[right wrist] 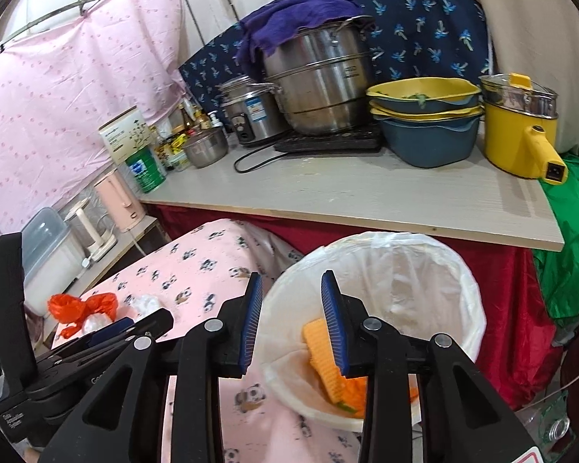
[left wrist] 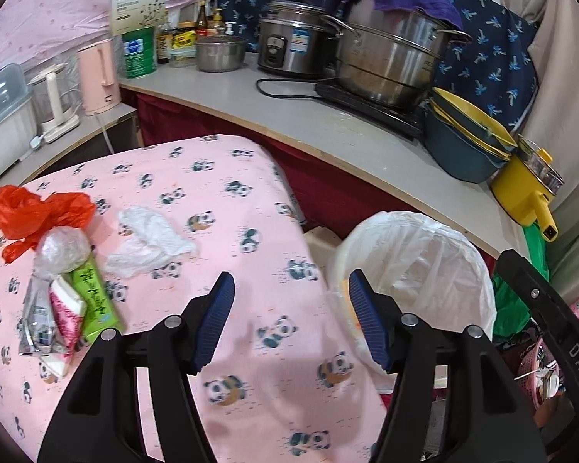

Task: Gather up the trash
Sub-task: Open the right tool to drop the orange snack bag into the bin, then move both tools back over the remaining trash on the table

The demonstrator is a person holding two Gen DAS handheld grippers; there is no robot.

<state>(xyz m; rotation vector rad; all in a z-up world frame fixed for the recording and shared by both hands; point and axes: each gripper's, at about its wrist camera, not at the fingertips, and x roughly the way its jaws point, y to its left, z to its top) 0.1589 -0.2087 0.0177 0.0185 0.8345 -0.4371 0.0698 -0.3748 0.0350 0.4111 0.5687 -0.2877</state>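
— Blue-padded fingers [left wrist: 218, 320] of the left gripper [left wrist: 291, 320] are seen spread wide over the panda-print cloth [left wrist: 227, 200], nothing being held. What is being attempted?

— Trash is to be gathered. The pile lies at about ten o'clock in the left view: a red plastic bag [left wrist: 34, 212], a clear wrapped ball [left wrist: 61, 249], a green carton [left wrist: 96, 297], a pink packet [left wrist: 67, 308], a silver wrapper [left wrist: 36, 324]. A crumpled white plastic piece [left wrist: 150, 239] lies just beside them, at eleven.

— And the right gripper [right wrist: 291, 320]?

— It is likewise released and empty, poised at the rim of the lined bin [right wrist: 463, 293], where orange scraps [right wrist: 324, 359] are already seen at five o'clock.

— How is the pickup best done?

— One light item should probably be pinched at a time, the cloth being kept out of the jaws, and release is best made well inside the liner.
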